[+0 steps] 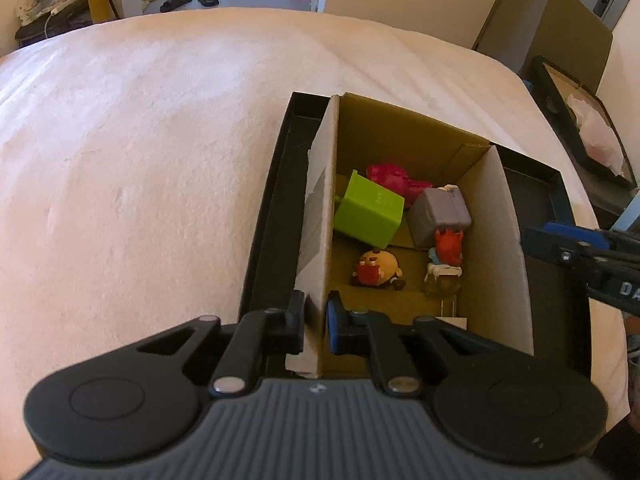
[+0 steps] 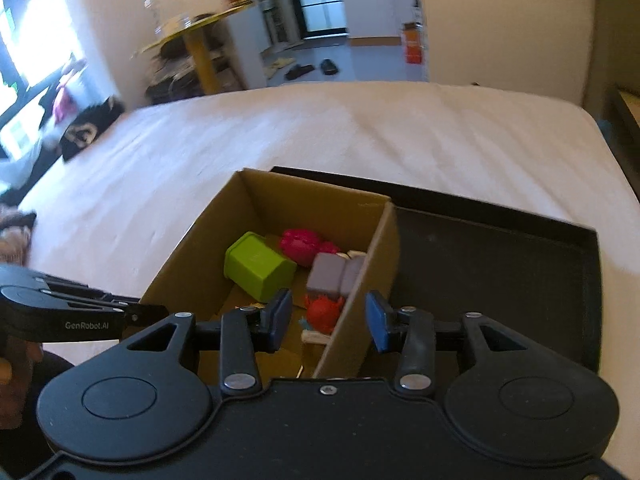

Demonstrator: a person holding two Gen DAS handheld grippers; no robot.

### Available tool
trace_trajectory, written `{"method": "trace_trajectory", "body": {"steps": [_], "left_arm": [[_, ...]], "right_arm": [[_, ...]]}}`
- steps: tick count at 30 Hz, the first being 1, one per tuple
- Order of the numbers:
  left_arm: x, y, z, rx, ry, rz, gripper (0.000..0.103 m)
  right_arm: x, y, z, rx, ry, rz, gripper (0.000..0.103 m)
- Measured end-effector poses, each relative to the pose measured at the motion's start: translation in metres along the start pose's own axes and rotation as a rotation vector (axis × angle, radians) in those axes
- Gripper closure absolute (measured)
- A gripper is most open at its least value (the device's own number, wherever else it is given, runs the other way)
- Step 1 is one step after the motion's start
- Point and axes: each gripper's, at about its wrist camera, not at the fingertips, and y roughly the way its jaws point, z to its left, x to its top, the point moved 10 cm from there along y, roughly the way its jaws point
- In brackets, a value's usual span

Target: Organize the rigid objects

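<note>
- the left wall of the cardboard box [image 1: 320, 216] is being pinched tight by the left gripper [image 1: 316, 320].
- the right wall is being straddled by the right gripper [image 2: 327, 316], jaws apart, pads not pressing.
- toys [image 1: 370, 210] are lying inside; closing on the right wall is likely needed before lifting.

White lettering reading "GenRobot.AI" is showing on the side of the left gripper [image 2: 138, 314] in the right wrist view. In the left wrist view, only the letters "DA" are showing on the right gripper [image 1: 552, 240], the rest cut off.
</note>
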Motion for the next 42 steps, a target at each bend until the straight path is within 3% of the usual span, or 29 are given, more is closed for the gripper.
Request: {"method": "trace_trajectory", "body": {"steps": [9, 22, 28, 32, 36, 38, 42], "left_arm": [[0.002, -0.006, -0.002, -0.003, 0.030, 0.003, 0.093], [0.013, -0.031, -0.012, 0.011, 0.046, 0.006, 0.087], [0.019, -0.057, -0.020, 0.016, 0.054, -0.023, 0.072], [0.018, -0.075, -0.027, 0.005, 0.058, -0.045, 0.062], [0.017, -0.092, -0.032, -0.006, 0.053, -0.062, 0.055], [0.017, -0.100, -0.034, -0.005, 0.058, -0.075, 0.046], [0.014, -0.117, -0.039, -0.018, 0.056, -0.096, 0.035]], "right_arm": [[-0.013, -0.023, -0.010, -0.011, 0.120, 0.017, 0.060], [-0.021, -0.057, -0.017, -0.041, 0.209, -0.002, 0.038], [-0.017, -0.069, -0.016, -0.055, 0.219, -0.021, 0.032], [-0.017, -0.076, -0.016, -0.062, 0.229, -0.031, 0.019], [-0.018, -0.086, -0.015, -0.080, 0.228, -0.040, 0.018], [-0.018, -0.092, -0.016, -0.084, 0.233, -0.051, 0.010], [-0.020, -0.106, -0.020, -0.097, 0.254, -0.066, 0.007]]}}
